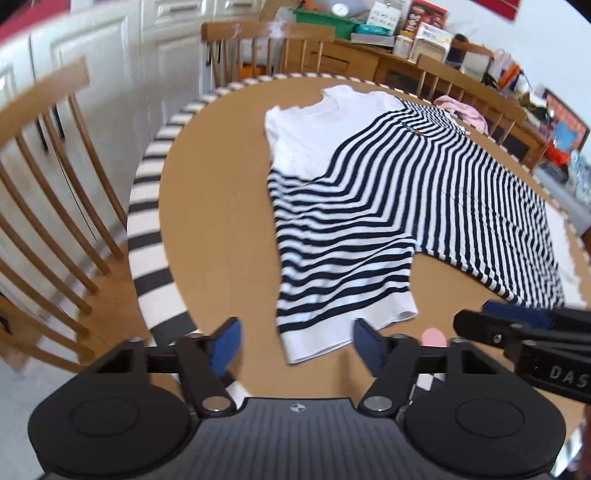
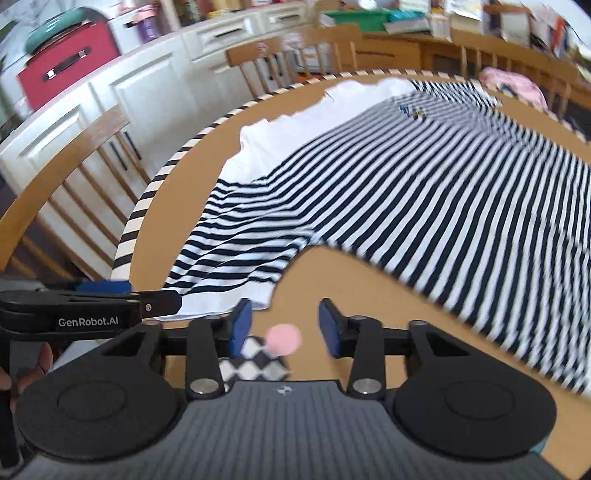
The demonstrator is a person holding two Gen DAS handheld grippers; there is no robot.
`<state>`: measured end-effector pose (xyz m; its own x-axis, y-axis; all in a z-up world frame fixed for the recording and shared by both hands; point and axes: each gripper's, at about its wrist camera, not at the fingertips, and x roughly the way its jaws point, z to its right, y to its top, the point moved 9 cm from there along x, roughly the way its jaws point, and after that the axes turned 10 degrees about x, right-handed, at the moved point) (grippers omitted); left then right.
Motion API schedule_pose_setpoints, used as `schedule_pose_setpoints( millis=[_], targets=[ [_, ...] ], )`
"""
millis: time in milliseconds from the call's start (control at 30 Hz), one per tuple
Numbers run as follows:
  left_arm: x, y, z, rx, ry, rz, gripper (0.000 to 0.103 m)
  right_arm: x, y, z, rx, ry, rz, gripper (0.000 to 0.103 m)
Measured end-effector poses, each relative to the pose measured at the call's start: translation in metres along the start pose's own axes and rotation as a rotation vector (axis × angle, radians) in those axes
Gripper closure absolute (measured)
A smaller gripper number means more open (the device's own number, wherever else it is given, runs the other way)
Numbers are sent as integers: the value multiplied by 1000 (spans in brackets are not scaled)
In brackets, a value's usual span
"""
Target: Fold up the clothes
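Note:
A navy-and-white striped long-sleeved top (image 1: pixel 406 166) with a white shoulder part lies spread flat on a brown round table (image 1: pixel 221 221). One sleeve (image 1: pixel 332 258) stretches toward me and ends in a white cuff (image 1: pixel 321 339). My left gripper (image 1: pixel 295 343) is open, low over the table, with the cuff lying between its blue pads (image 1: pixel 225 343), untouched. My right gripper (image 2: pixel 285 325) is open over bare table just right of the cuff (image 2: pixel 221 306), nothing between its pads. Each gripper shows side-on in the other's view: the right (image 1: pixel 517 321), the left (image 2: pixel 147 299).
The table has a black-and-white striped rim (image 1: pixel 147 206). Wooden chairs (image 1: pixel 55 184) (image 1: pixel 266 44) stand around it. A pink garment (image 2: pixel 513 85) lies at the far edge. A cluttered sideboard (image 1: pixel 388 33) and white cabinets (image 2: pixel 122 103) stand behind. A small pink blob (image 2: pixel 283 339) shows by the fingers.

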<state>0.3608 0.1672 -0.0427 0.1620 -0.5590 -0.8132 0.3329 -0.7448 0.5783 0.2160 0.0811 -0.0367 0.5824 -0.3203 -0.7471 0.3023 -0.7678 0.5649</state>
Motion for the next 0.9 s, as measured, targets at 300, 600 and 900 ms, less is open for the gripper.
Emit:
schedule_pose_setpoints(
  millis=[300,600,900],
  targets=[
    [18,9,-10,-2,-101,-10,53,30,9,-7,82,-16,-27,71],
    [19,7,3,8,-153,-20,61,45,1,-8,58,-57,-59,78],
    [18,3,-7,-48,-144,-37,98,48,-2,-20,-27,-63,-73,99]
  ],
)
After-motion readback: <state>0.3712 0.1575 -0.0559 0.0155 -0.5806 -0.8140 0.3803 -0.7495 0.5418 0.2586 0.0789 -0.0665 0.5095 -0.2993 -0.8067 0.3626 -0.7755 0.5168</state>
